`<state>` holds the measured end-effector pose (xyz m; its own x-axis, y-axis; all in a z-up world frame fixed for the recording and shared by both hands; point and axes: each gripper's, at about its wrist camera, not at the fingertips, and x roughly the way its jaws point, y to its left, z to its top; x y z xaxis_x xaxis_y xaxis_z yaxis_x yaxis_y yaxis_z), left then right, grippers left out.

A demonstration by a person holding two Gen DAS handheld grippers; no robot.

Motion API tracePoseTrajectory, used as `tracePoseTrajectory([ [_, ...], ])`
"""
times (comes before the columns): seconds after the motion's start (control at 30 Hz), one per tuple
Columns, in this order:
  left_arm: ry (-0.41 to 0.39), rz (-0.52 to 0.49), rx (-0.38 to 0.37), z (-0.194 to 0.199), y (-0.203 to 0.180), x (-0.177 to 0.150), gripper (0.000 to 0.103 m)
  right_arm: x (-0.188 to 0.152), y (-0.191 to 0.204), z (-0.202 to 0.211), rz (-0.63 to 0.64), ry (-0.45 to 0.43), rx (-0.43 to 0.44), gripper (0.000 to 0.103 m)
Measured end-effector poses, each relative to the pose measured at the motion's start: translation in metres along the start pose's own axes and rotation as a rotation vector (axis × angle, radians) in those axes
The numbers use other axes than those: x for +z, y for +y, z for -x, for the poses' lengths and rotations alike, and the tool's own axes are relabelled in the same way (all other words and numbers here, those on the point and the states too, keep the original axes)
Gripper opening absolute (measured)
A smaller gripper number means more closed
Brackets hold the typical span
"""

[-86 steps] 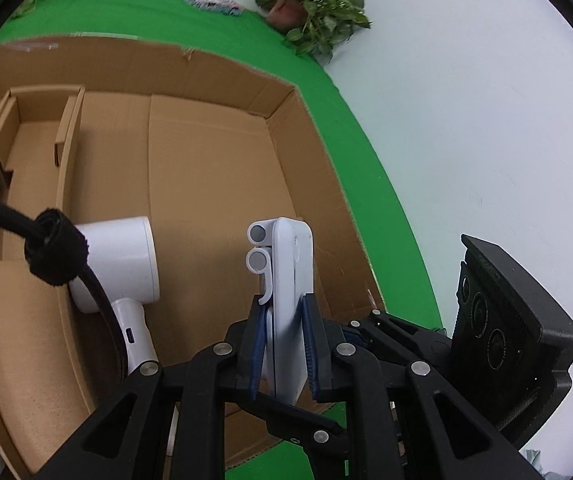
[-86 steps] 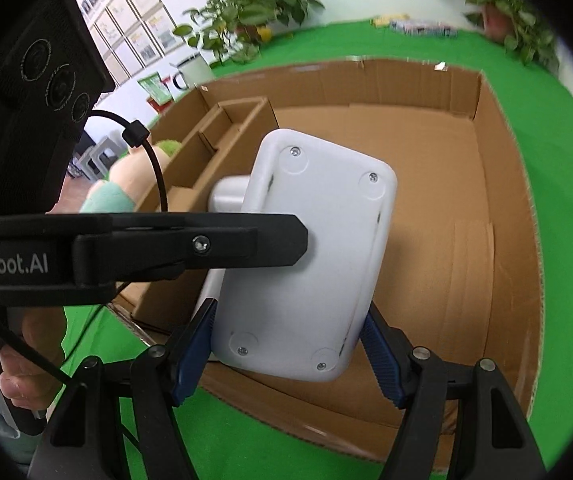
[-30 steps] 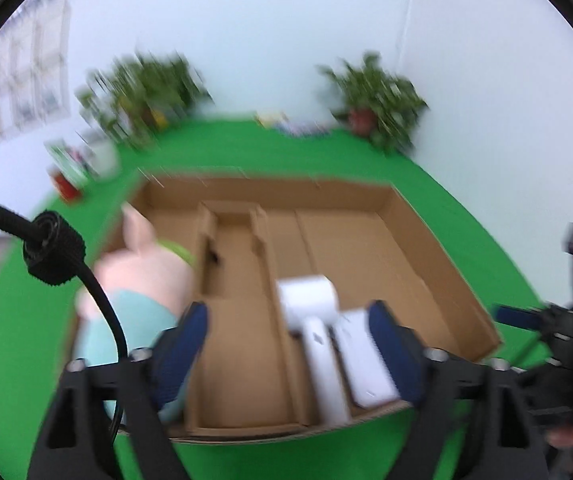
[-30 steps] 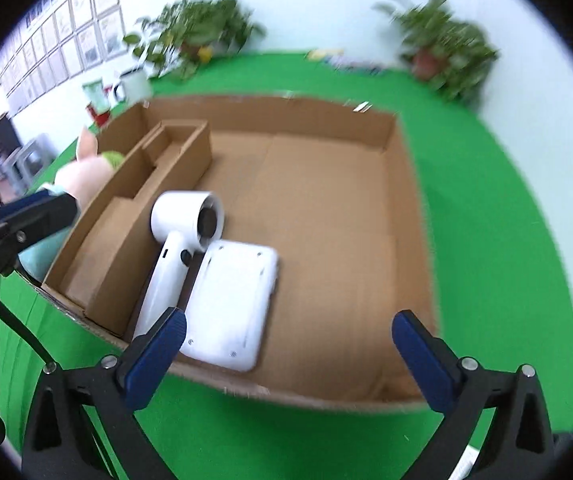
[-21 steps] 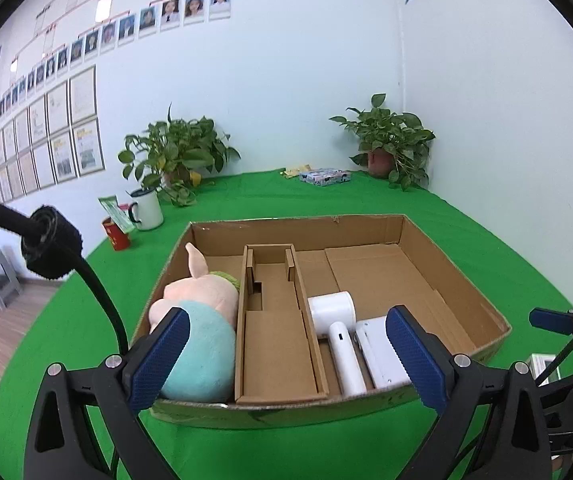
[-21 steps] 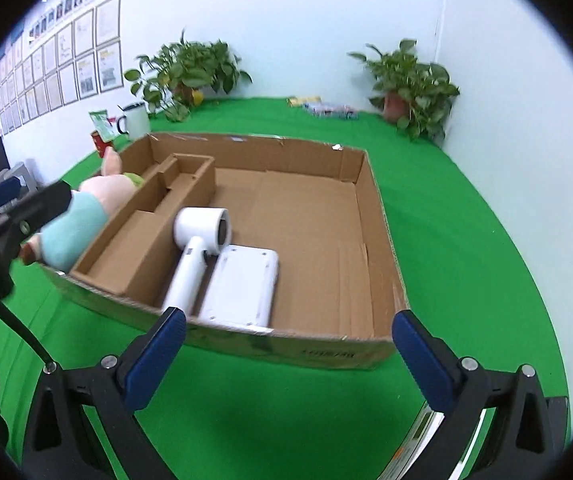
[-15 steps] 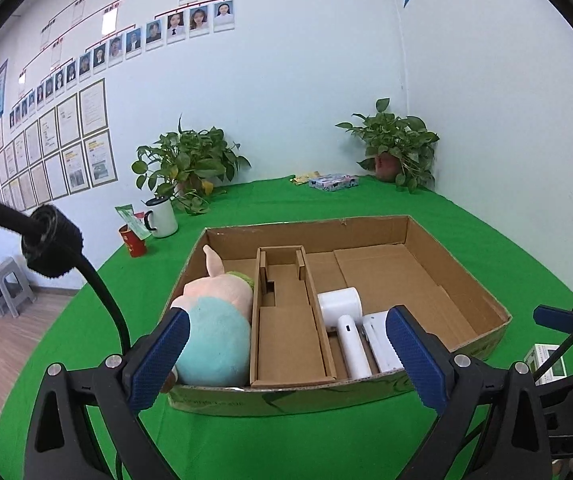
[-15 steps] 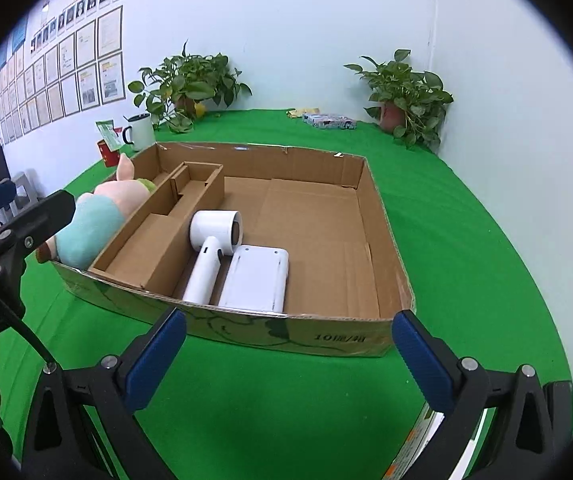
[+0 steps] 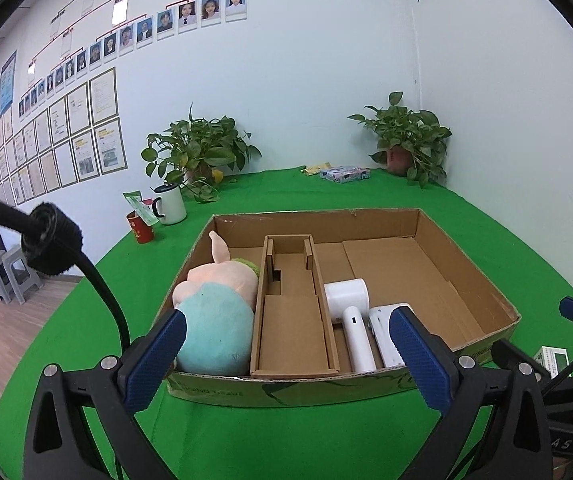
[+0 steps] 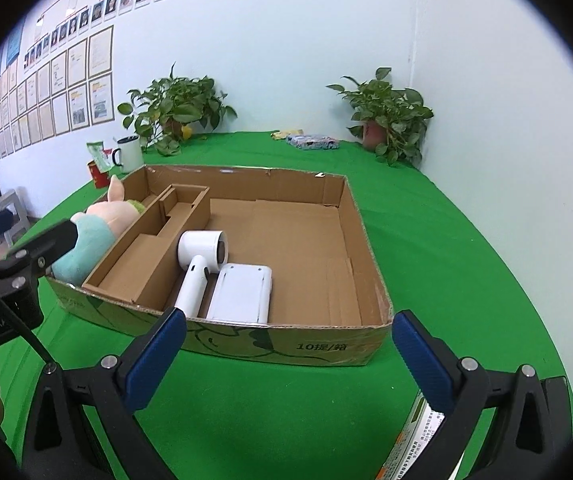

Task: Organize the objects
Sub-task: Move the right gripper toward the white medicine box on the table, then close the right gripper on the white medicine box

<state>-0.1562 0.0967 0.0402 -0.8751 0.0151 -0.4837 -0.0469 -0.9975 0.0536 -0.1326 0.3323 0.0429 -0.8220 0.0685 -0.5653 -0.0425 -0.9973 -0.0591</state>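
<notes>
Both grippers are now standing back from the cardboard box [image 10: 338,344], over the green cloth [image 10: 426,240], whereas approx. three seconds ago each was clamping a white item above the box interior (left on the flat unit's edge, right across its back). Left gripper [image 9: 286,356]: jaws are opening, almost at full spread, w/ nothing between the blue pads. Right gripper [image 10: 286,360]: jaws are standing wide apart, likewise holding nothing. The white hair dryer [image 10: 200,264] is lying in the box's large compartment, handle toward the near wall, touching the cardboard divider insert [image 10: 142,252] on one side; the white rectangular device [image 10: 242,292] is lying flat just beside it on the other side. The plush pig [image 9: 214,308] is sitting in the left compartment, beyond the divider. Judgement: the placing of these two items is looking complete, and both hands are free for the next pick. A printed carton [image 10: 418,444] (partly hidden behind the right finger) is resting on the cloth outside the box, prob. the next candidate.
</notes>
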Motion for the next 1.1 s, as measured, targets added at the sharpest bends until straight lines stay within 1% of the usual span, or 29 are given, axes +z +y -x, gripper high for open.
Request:
tracePoseTrajectory([
  [0.1, 0.017, 0.000, -0.023, -0.006, 0.002, -0.002, 0.102, -0.003, -0.012, 0.000, -0.021, 0.011, -0.021, 0.102],
  [0.2, 0.038, 0.004, -0.070, -0.012, 0.001, -0.007, 0.102, -0.013, -0.035, -0.003, -0.049, 0.051, -0.066, 0.102],
  [0.3, 0.067, 0.000, -0.106, -0.017, -0.001, -0.012, 0.102, -0.029, -0.072, -0.003, -0.106, 0.121, -0.130, 0.102],
  [0.37, 0.082, -0.010, -0.116, -0.021, -0.003, -0.015, 0.102, -0.043, -0.100, -0.004, -0.158, 0.182, -0.165, 0.102],
  [0.43, 0.098, -0.017, -0.117, -0.025, -0.005, -0.019, 0.102, -0.060, -0.126, -0.006, -0.221, 0.255, -0.186, 0.102],
  [0.5, 0.115, -0.015, -0.133, -0.029, -0.007, -0.022, 0.102, -0.075, -0.140, -0.010, -0.263, 0.312, -0.191, 0.102],
  [0.53, 0.128, -0.013, -0.150, -0.032, -0.008, -0.025, 0.102, -0.084, -0.145, -0.013, -0.288, 0.347, -0.181, 0.102],
  [0.63, 0.161, -0.028, -0.171, -0.037, -0.015, -0.033, 0.102, -0.100, -0.143, -0.018, -0.329, 0.403, -0.114, 0.101],
  [0.73, 0.175, -0.050, -0.169, -0.039, -0.018, -0.039, 0.102, -0.101, -0.127, -0.017, -0.282, 0.404, -0.099, 0.099],
  [0.8, 0.187, -0.055, -0.172, -0.040, -0.019, -0.042, 0.102, -0.102, -0.117, -0.021, -0.269, 0.426, -0.061, 0.092],
  [0.87, 0.198, -0.044, -0.186, -0.040, -0.017, -0.045, 0.102, -0.104, -0.111, -0.025, -0.238, 0.449, -0.057, 0.072],
  [0.9, 0.201, -0.039, -0.191, -0.040, -0.016, -0.046, 0.102, -0.103, -0.107, -0.026, -0.217, 0.452, -0.060, 0.070],
  [1.0, 0.204, -0.029, -0.193, -0.039, -0.012, -0.049, 0.102, -0.100, -0.092, -0.020, -0.189, 0.434, -0.006, 0.068],
  [1.1, 0.227, 0.003, -0.205, -0.041, -0.006, -0.050, 0.102, -0.094, -0.065, -0.012, -0.124, 0.413, 0.064, 0.068],
])
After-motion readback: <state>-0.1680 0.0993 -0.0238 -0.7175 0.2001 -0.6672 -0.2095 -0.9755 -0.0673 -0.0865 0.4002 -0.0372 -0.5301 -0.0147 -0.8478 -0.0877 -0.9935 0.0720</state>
